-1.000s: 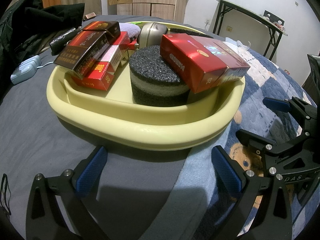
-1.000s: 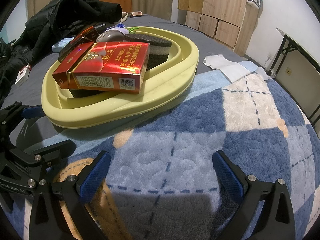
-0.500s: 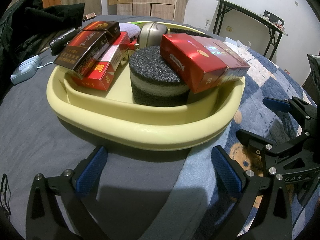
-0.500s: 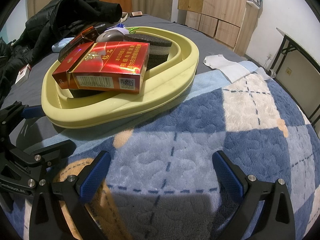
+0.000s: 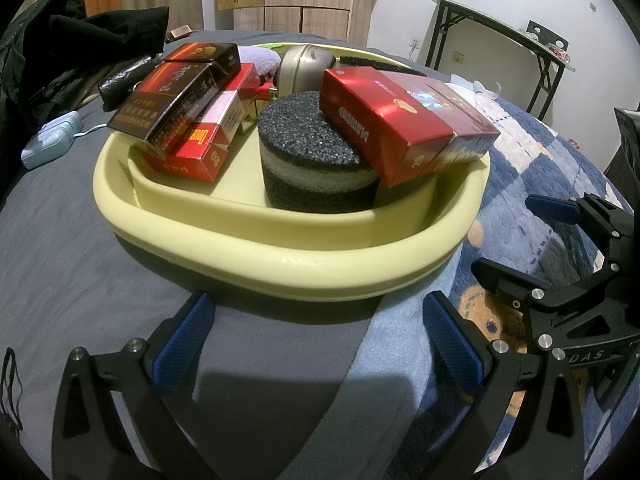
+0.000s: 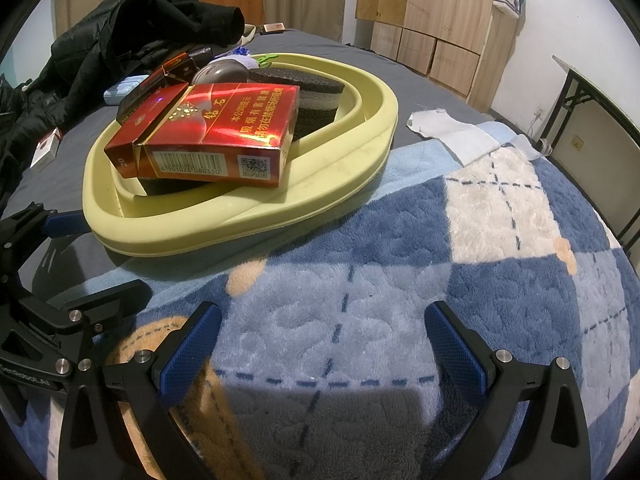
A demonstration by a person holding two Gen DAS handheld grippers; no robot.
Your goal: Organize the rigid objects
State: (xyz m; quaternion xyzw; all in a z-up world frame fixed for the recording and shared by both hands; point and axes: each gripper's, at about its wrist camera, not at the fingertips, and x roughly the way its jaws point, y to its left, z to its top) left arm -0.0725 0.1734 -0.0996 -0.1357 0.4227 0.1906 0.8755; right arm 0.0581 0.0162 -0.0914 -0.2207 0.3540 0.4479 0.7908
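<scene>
A pale yellow tray (image 5: 304, 268) (image 6: 344, 184) rests on the bed. It holds a round black sponge (image 5: 312, 152), with a red cigarette pack (image 5: 400, 120) (image 6: 216, 136) leaning on it. At its left lie dark brown packs (image 5: 168, 108) stacked on a red-and-white pack (image 5: 200, 152). A silver round tin (image 5: 304, 68) sits at the back. My left gripper (image 5: 320, 340) is open and empty, just short of the tray's near rim. My right gripper (image 6: 320, 344) hangs open over the blue blanket, to the right of the tray, and also shows in the left wrist view (image 5: 516, 240).
A black jacket (image 6: 120, 40) is heaped at the back left, with a light blue device (image 5: 48, 140) on a cord near it. A white cloth (image 6: 452, 128) lies on the plaid blanket (image 6: 480, 248). A small pack (image 6: 46, 150) sits far left. A folding table (image 5: 500, 36) and wooden cabinets stand behind.
</scene>
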